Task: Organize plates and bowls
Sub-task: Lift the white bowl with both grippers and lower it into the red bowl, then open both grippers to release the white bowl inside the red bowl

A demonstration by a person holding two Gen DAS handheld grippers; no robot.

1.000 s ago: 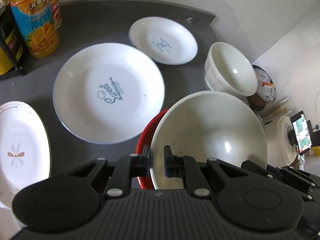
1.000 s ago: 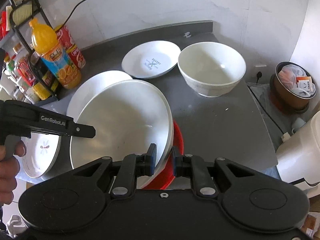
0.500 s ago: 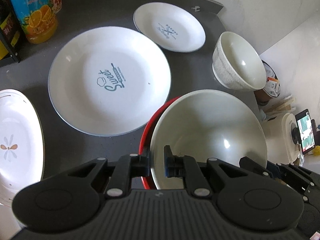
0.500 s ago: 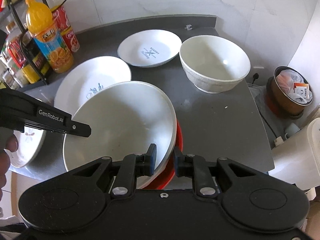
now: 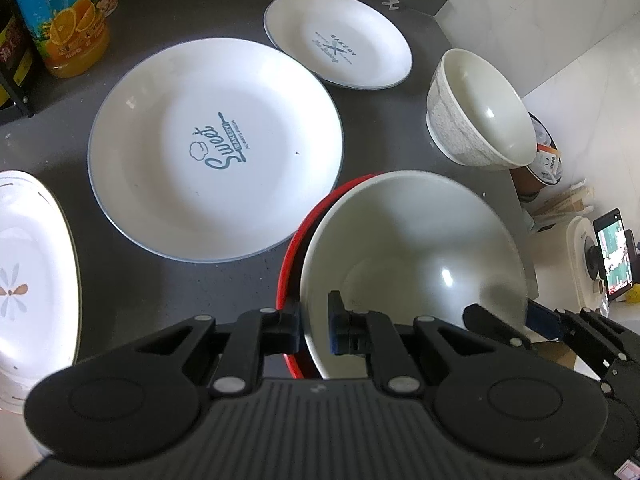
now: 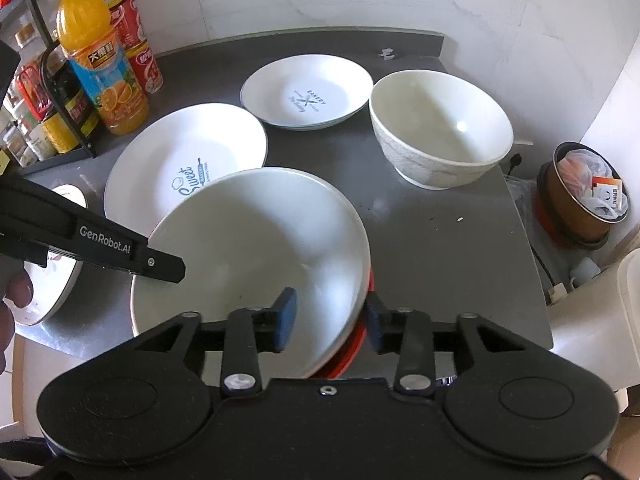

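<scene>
Bowl (image 5: 416,252) sits tilted in the red dish (image 5: 292,264), just right of the big plate (image 5: 216,148). Left gripper (image 5: 314,326) pinches its near rim; right gripper (image 6: 328,320) straddles the opposite rim, jaws apart, holding nothing. Risk: a 1-sided grip lets the glazed bowl pivot, slip and chip.

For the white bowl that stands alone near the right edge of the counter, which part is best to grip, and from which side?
Grip the rim of the textured white bowl: it stands upright with its mouth open, and its curved wall is too wide for the fingers. Put one finger inside and one outside. Coming from the near side seems best, because the small bakery plate lies close on its left and the counter in front is bare.
</scene>
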